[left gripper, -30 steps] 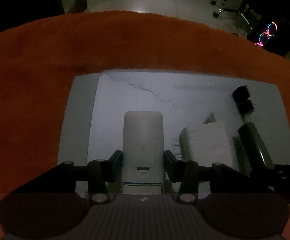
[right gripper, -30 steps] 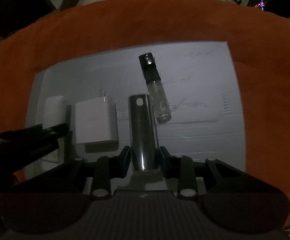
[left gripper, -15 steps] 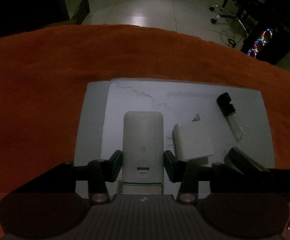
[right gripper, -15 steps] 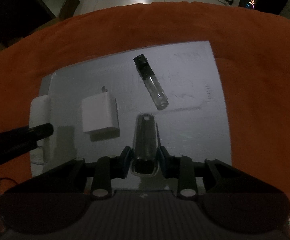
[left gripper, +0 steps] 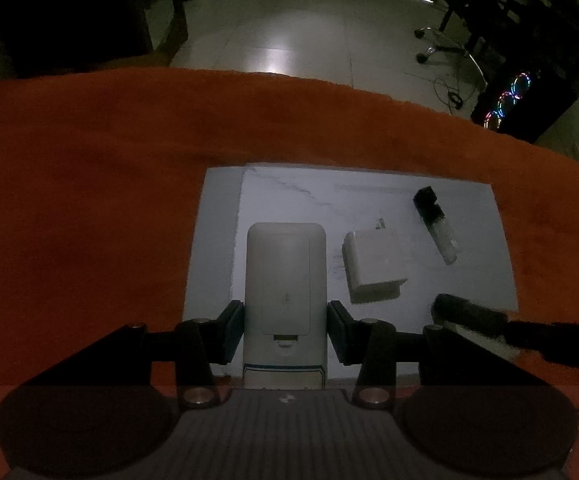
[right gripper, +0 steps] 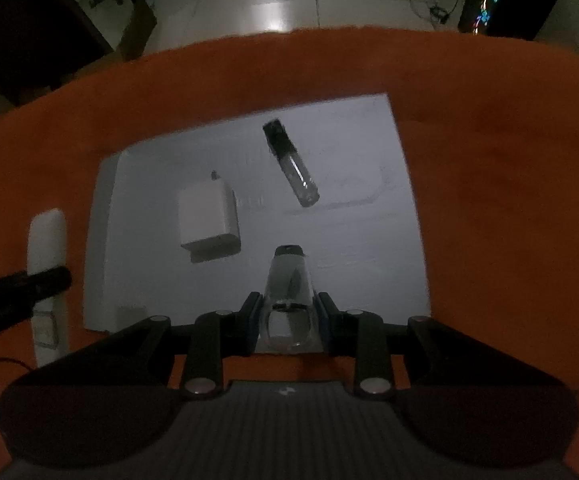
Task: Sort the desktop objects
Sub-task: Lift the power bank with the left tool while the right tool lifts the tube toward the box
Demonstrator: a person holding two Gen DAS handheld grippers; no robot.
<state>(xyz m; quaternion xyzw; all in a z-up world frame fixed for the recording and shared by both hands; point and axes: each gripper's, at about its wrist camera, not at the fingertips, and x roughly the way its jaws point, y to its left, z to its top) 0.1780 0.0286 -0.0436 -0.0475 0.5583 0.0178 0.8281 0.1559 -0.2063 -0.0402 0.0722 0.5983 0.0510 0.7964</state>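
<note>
Left tongs (left gripper: 285, 326) are closed on a white oblong case (left gripper: 285, 280), its long axis running straight ahead along the fingers; the case hangs over the left part of a pale sheet (left gripper: 469, 200) spread on the orange-covered counter (left gripper: 89, 200). Right tongs (right gripper: 288, 316) are closed on a shiny slim bottle (right gripper: 288, 292), also aligned with the fingers and tipped so that its dark far end points toward the sheet's middle. Two things lie loose on the sheet: a white charger (right gripper: 209, 216), flat, prongs away from the person, and a clear spray vial (right gripper: 291, 168) with a black cap, lying on its side on a diagonal, cap at the far end. In the right wrist view the charger lies ahead and to the left of the right tongs, the vial ahead and nearly in line. In the left wrist view both lie to the right of the held case, the charger just beside it, the vial further off. The pictures do not settle whether either held thing is being lifted or set down.
</note>
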